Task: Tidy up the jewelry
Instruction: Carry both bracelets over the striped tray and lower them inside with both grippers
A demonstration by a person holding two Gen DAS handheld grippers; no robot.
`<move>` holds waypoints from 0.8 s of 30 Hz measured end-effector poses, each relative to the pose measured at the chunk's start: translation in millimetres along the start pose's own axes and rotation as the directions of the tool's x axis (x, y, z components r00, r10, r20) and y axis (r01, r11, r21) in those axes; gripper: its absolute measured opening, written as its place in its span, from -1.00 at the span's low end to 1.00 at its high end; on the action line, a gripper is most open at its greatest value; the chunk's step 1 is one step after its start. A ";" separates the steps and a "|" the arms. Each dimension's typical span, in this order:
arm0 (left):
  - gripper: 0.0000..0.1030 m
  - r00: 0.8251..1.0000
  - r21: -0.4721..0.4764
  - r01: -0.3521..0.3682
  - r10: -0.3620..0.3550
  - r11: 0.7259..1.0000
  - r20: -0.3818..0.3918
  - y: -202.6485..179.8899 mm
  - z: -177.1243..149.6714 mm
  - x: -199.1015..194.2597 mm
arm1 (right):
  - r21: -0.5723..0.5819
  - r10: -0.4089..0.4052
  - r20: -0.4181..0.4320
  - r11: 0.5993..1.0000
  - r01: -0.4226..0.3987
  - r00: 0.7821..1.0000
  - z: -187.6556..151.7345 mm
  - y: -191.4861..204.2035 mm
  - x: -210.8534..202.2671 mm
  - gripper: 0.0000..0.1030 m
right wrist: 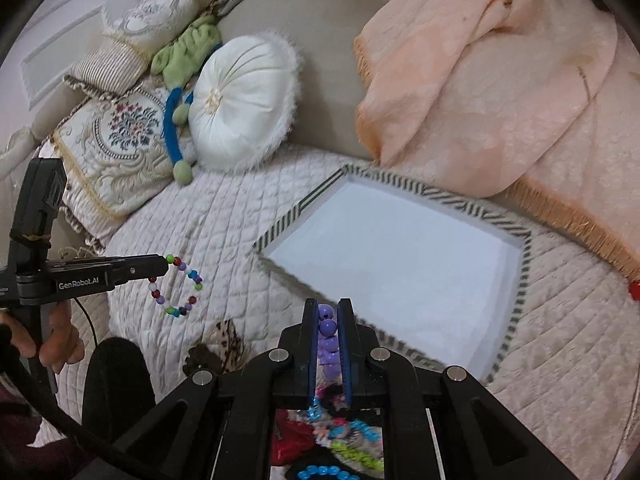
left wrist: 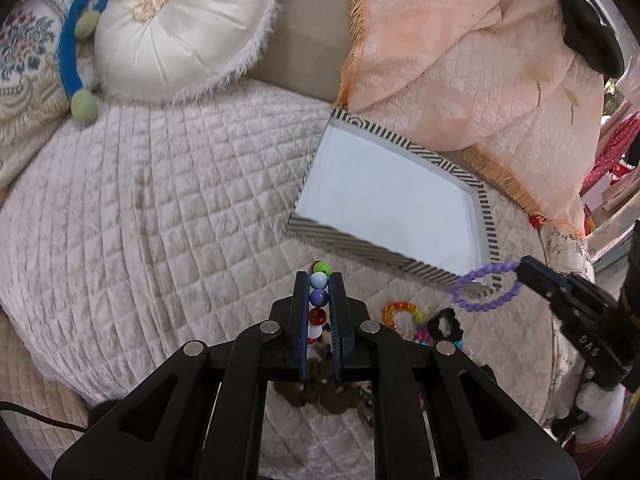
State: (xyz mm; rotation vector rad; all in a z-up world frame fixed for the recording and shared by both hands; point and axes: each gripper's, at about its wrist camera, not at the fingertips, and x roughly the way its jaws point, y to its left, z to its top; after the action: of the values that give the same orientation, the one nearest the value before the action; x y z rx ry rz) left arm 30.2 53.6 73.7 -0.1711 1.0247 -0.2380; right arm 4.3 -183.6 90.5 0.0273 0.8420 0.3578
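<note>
I am holding the multicolour bead bracelet [left wrist: 320,292] in my left claw [left wrist: 319,280] and the purple bracelet [right wrist: 328,332] in my right claw [right wrist: 328,312], both above the bed, carrying them over the striped tray [right wrist: 516,280] before releasing

left gripper [left wrist: 319,280]: black linkage arms, round silver pins, blue-lined fingers; white "GenRobot.AI" on side, black cable
right gripper [right wrist: 328,312]: same black build, silver pins, blue finger pads; white "DAS" lettering
hand [right wrist: 56,344]: bare skin on black handle
</note>
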 end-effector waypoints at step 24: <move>-0.84 0.995 0.146 -0.092 0.087 0.985 0.043 -69.2 67.0 58.6 | 0.132 -0.124 -0.039 0.983 0.129 0.991 14.0 -78.4 29.0 -0.83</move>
State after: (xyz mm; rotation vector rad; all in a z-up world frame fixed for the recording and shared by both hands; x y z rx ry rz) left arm 109.0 -27.0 77.0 0.0054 0.9716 -0.2274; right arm 55.8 -246.4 65.9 0.0937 0.8923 0.1817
